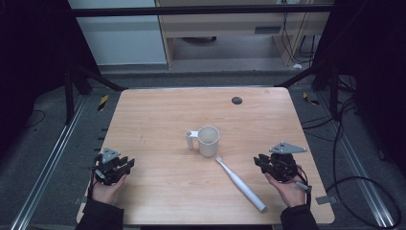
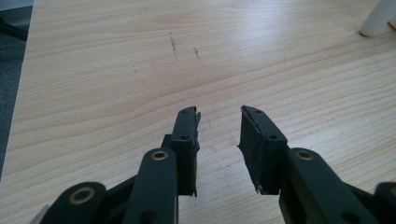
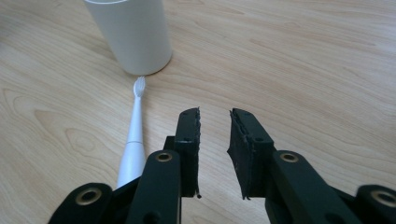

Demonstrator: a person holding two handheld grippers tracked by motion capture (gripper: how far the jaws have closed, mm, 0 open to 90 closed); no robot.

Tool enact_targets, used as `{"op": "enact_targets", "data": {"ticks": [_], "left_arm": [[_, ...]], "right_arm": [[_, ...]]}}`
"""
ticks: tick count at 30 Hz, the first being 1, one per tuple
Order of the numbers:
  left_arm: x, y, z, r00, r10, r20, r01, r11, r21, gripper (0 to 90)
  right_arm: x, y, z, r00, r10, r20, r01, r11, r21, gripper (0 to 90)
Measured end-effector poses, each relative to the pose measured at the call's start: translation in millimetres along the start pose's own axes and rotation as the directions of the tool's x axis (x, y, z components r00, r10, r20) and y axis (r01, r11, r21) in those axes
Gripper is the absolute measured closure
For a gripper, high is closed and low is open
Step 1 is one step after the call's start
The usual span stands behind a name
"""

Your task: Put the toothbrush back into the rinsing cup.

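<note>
A cream mug (image 1: 208,140) with a side handle (image 1: 191,139) stands upright near the middle of the wooden table (image 1: 158,110). A white electric toothbrush (image 1: 240,183) lies flat on the table, its bristle head just short of the mug's base and its handle running toward the front right. In the right gripper view the mug (image 3: 132,33) is ahead and the toothbrush (image 3: 133,140) lies left of the jaws. My right gripper (image 1: 261,162) is open and empty, right of the toothbrush. At the table's front left my left gripper (image 1: 128,164) is open over bare wood (image 2: 116,70).
A small black round cap (image 1: 236,100) sits in the tabletop near the far edge. Dark floor with rails and cables (image 1: 354,158) surrounds the table. A white mug part (image 2: 379,18) shows at the top right of the left gripper view.
</note>
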State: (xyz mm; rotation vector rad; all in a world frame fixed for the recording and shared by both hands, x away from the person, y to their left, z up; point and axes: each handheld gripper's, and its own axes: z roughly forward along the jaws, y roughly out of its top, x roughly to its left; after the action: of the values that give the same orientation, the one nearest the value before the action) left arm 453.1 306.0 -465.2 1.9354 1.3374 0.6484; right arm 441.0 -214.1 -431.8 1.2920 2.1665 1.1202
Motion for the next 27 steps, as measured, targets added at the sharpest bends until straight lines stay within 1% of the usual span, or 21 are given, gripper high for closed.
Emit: {"op": "enact_targets", "data": {"ticks": [1,4,10,12,14,16,17,19,20,21,22,23,24,25,26,27], "left_arm": [[-0.1,0.0,0.0,1.0000,0.001,0.000,-0.001,1.0000,0.000,66.6],[-0.4,0.1,0.1,1.0000,0.002,-0.001,-0.002,1.0000,0.001,66.6],[-0.9,0.1,0.8,1.0000,0.006,-0.001,-0.006,1.0000,0.006,66.6],[-1.1,0.1,0.9,1.0000,0.007,-0.001,-0.007,1.0000,0.007,66.5],[-1.3,-0.1,1.4,1.0000,0.007,-0.001,-0.007,0.9999,0.010,66.5],[-1.3,-0.1,1.6,1.0000,0.010,0.000,-0.010,0.9999,0.013,66.5],[-1.5,-0.2,1.8,1.0000,0.009,-0.001,-0.009,0.9999,0.013,66.4],[-1.5,-0.2,2.0,0.9999,0.011,-0.001,-0.011,0.9998,0.014,66.3],[-1.5,-0.3,2.2,0.9999,0.011,-0.001,-0.011,0.9998,0.015,66.3],[-1.5,-0.4,2.5,0.9999,0.011,-0.001,-0.011,0.9998,0.018,66.2],[-1.5,-0.4,2.5,0.9999,0.011,-0.001,-0.011,0.9998,0.018,66.1],[-1.5,-0.5,2.6,0.9999,0.012,-0.001,-0.012,0.9998,0.019,66.0],[-1.5,-0.5,2.6,0.9999,0.012,-0.002,-0.012,0.9997,0.019,66.0],[-1.5,-0.5,2.6,0.9999,0.012,-0.002,-0.012,0.9997,0.019,66.0],[-1.5,-0.5,2.7,0.9999,0.013,-0.002,-0.013,0.9997,0.019,66.0],[-1.5,-0.5,2.7,0.9999,0.013,-0.002,-0.013,0.9997,0.019,65.9]], "right_arm": [[2.3,0.2,0.9,1.0000,-0.004,-0.009,0.004,1.000,0.003,75.5],[5.5,0.6,1.9,0.9998,-0.008,-0.018,0.009,1.000,0.012,77.0],[10.5,3.1,3.3,0.9997,-0.010,-0.023,0.010,0.999,0.035,76.4],[13.6,4.6,4.5,0.9997,-0.014,-0.019,0.015,0.998,0.054,74.5],[16.8,6.5,7.0,0.9994,-0.029,-0.019,0.030,0.997,0.076,72.4],[18.1,7.0,7.8,0.9994,-0.030,-0.019,0.031,0.996,0.084,71.5],[20.5,8.8,10.1,0.9989,-0.042,-0.022,0.044,0.993,0.111,69.8],[22.6,9.9,12.2,0.9987,-0.043,-0.029,0.047,0.990,0.130,68.4],[22.6,9.9,12.2,0.9987,-0.043,-0.029,0.047,0.990,0.130,68.4],[24.5,11.1,14.7,0.9984,-0.046,-0.032,0.050,0.988,0.147,66.9],[24.5,11.1,14.7,0.9984,-0.046,-0.032,0.050,0.988,0.147,66.9],[27.1,12.3,17.0,0.9978,-0.060,-0.027,0.064,0.985,0.162,65.1],[27.9,12.7,17.7,0.9976,-0.064,-0.025,0.067,0.984,0.167,64.1],[29.4,13.4,18.3,0.9979,-0.059,-0.028,0.063,0.983,0.172,63.8],[30.1,14.1,19.2,0.9974,-0.067,-0.027,0.071,0.982,0.174,63.3],[31.5,15.0,19.8,0.9975,-0.064,-0.031,0.068,0.982,0.177,62.7]]}}
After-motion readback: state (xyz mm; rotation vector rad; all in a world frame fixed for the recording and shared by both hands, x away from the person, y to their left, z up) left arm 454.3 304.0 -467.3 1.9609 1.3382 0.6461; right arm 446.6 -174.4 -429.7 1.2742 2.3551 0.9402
